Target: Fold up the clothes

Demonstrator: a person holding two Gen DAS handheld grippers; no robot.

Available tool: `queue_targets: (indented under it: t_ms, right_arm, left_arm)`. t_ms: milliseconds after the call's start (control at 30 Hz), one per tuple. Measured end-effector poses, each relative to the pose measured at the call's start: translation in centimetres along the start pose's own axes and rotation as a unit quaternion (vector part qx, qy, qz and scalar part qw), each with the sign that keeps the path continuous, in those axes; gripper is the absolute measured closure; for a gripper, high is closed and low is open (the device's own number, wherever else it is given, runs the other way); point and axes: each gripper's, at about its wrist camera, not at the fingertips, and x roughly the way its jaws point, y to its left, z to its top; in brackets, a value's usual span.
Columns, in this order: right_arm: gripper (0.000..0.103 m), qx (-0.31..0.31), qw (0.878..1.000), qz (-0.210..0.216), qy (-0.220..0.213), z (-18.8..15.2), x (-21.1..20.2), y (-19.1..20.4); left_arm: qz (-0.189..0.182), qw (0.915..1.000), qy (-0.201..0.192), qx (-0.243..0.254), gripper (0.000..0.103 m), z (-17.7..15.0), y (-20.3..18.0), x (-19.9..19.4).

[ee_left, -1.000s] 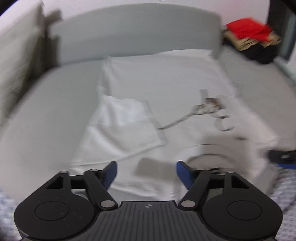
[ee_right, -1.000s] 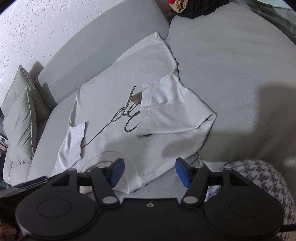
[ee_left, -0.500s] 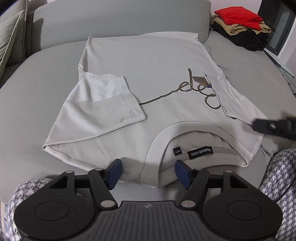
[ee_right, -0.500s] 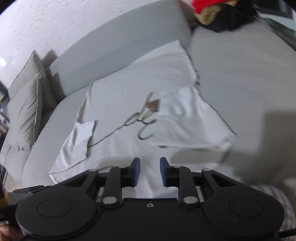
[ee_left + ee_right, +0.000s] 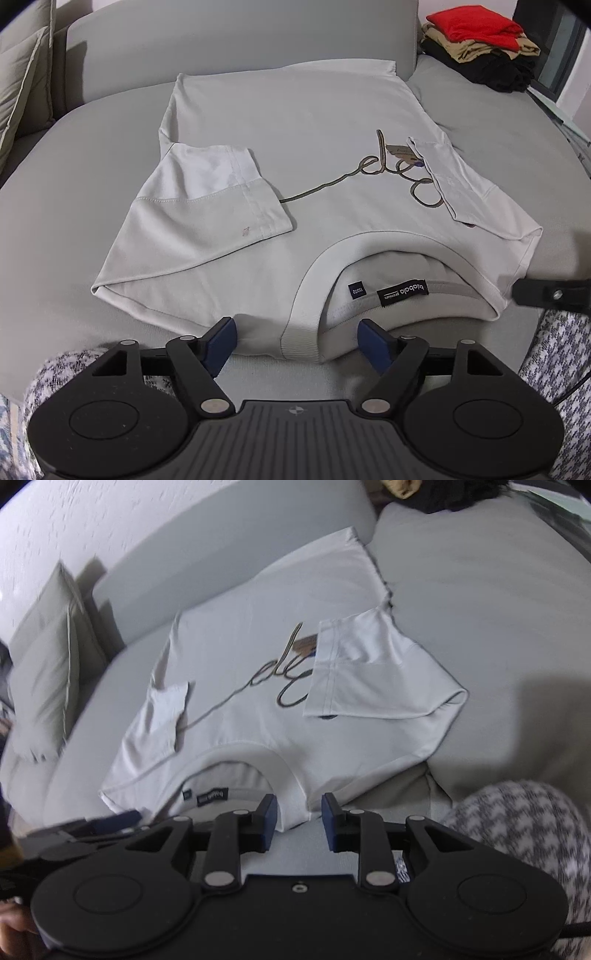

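Grey sofa: pale T-shirt flat, front up, collar at near edge, both sleeves folded inward. Stack of clothes far right. Left gripper wide open over the collar, holding nothing; right gripper partly open, empty, at near right shoulder. Judgement: pinch both shoulders evenly, both layers, carry toward hem without dragging sleeves open.

The left wrist view is sharp and evenly lit by soft indoor light; the neck label on the pale T-shirt is readable. The right wrist view is motion-blurred, worst at the pillows, and a broad shadow darkens the sofa at right. Fisheye bending curves both views, whose corners go black.
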Motion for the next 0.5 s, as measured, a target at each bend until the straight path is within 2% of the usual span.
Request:
queue_targets:
  t_ms: [67, 200, 267, 367, 500]
  right_arm:
    - [0.077, 0.016, 1.0, 0.01, -0.012, -0.1, -0.5, -0.5]
    - [0.076, 0.045, 0.998, 0.03, -0.036, -0.1, -2.0, -1.1]
    - [0.076, 0.046, 0.997, 0.036, -0.051, 0.3, -3.1, -1.0]
    - [0.067, 0.044, 0.996, 0.041, -0.072, 0.9, -4.5, -0.7]
    - [0.065, 0.024, 0.996, 0.03, -0.083, 0.8, -5.2, -0.3]
  left_arm:
    - [0.001, 1.0, -0.004, 0.006, 0.028, 0.0, -0.1, -0.3]
    - [0.006, 0.9997, -0.015, 0.02, 0.037, 0.2, -0.4, -1.0]
    - [0.009, 0.999, -0.036, 0.025, 0.037, 0.7, -0.5, -2.3]
    - [0.015, 0.9969, -0.072, 0.028, 0.036, 1.1, -0.4, -4.3]
    - [0.022, 0.9955, -0.09, 0.022, 0.036, 1.2, -0.1, -5.7]
